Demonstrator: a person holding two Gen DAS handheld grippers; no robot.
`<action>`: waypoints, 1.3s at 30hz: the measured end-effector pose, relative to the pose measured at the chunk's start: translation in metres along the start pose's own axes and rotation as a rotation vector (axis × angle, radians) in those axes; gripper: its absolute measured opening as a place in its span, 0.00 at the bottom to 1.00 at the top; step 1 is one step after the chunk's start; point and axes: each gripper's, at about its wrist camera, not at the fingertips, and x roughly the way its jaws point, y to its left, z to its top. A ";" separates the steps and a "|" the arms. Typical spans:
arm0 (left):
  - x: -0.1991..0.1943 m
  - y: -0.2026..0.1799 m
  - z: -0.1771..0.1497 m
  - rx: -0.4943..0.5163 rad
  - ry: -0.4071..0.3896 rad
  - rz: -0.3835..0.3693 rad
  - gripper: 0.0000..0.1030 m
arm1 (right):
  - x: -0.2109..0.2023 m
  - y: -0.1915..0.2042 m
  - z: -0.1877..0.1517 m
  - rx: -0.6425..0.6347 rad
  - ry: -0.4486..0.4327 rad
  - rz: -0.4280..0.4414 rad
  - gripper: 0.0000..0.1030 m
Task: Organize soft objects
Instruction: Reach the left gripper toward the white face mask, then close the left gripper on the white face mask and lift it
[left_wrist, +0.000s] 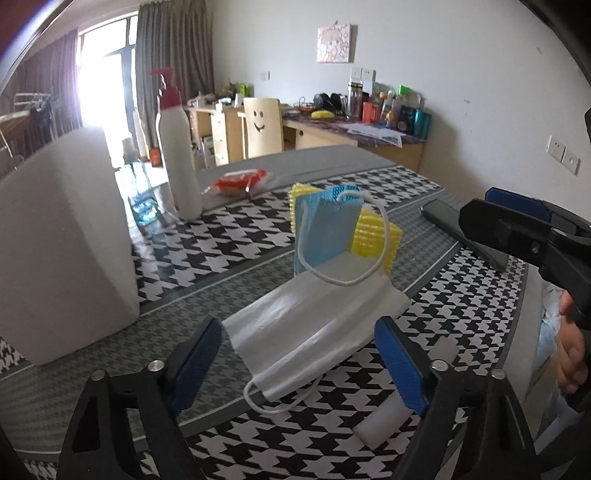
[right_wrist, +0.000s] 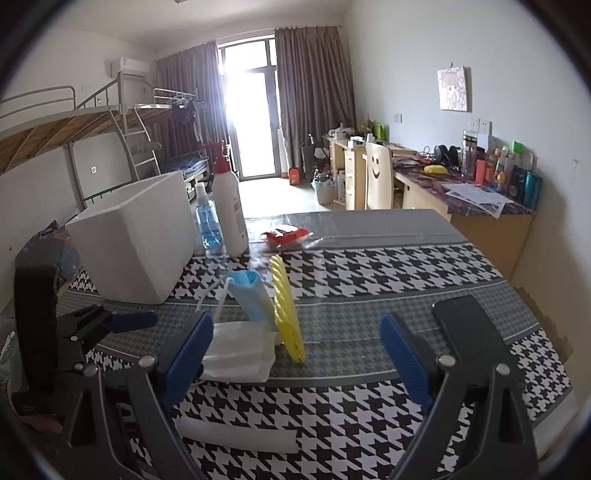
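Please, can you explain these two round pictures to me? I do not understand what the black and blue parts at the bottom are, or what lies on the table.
No robot here: a person holds hand tongs, one per hand, each with a camera looking along its blue pads. One picture looks from the left tongs, the other from the right tongs. Both are open and hold nothing. On the checked table lie a white face mask, a blue face mask leaning on a yellow sponge, a white foam box, a white pump bottle, a phone and a white foam strip.
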 end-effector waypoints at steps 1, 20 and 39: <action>0.002 0.000 0.000 0.000 0.007 -0.006 0.76 | 0.002 -0.001 0.000 0.002 0.005 0.002 0.91; 0.039 0.003 0.003 -0.029 0.132 -0.042 0.27 | 0.015 -0.013 -0.003 0.018 0.032 0.010 0.91; -0.004 0.005 -0.002 -0.026 0.053 -0.045 0.01 | 0.013 -0.012 -0.004 0.034 0.037 0.007 0.91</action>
